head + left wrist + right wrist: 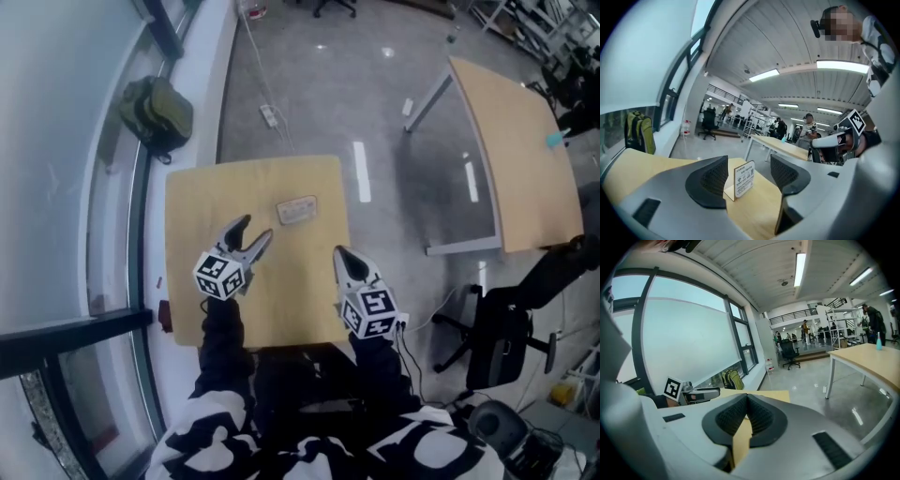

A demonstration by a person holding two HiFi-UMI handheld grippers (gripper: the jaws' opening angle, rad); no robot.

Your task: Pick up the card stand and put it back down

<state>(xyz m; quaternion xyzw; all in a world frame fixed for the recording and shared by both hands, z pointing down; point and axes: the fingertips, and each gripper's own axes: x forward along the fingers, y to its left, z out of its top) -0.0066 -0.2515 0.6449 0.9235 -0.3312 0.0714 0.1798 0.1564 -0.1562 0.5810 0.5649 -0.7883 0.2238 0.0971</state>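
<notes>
Two tools over the desk (202,197): left hand-held gripper (255,230) spread, clear of the upright card stand (297,210) at centre frame; right hand-held gripper (340,253) pressed together, empty. I would back off level, jaws wide.

Black-and-white patterned sleeves (221,349); grey left gripper (256,229) and right gripper (340,253), black ribbed fingers (710,181), white marker cubes (220,275), thin black cable (405,352).

Card stand (297,210) on table (202,202)

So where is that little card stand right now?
In the head view, the card stand sits on the table just beyond the open left gripper, untouched.
</notes>
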